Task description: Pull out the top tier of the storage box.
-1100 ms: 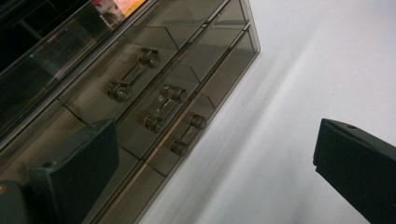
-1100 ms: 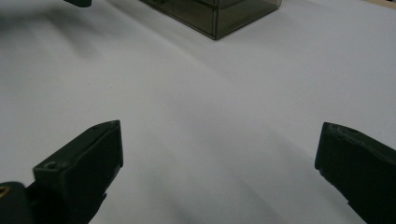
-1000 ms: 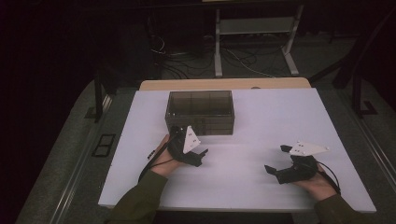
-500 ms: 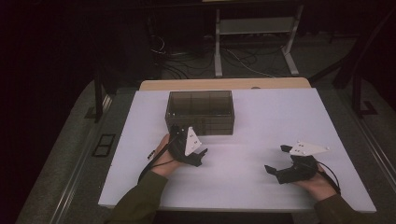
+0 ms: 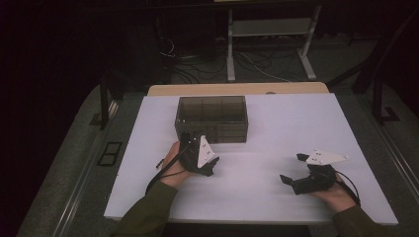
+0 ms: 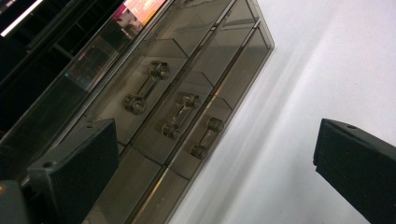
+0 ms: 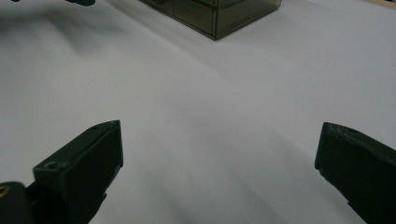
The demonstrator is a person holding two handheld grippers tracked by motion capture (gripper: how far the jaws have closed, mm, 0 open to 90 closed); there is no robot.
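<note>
**Left tool lined up on the drawer handles**

Our left tool (image 5: 197,157) stands wide and empty just below centre of the high view, close in front of the smoky translucent plastic drawer box (image 5: 211,118). In the left gripper view, three clear bar handles (image 6: 181,115) lie ahead between the jaws, each bar's long axis running diagonally up-right. Our right tool (image 5: 296,170), also wide and empty, rests well apart at lower right on the white surface (image 5: 296,123). We judge the left hand nearer.
</note>
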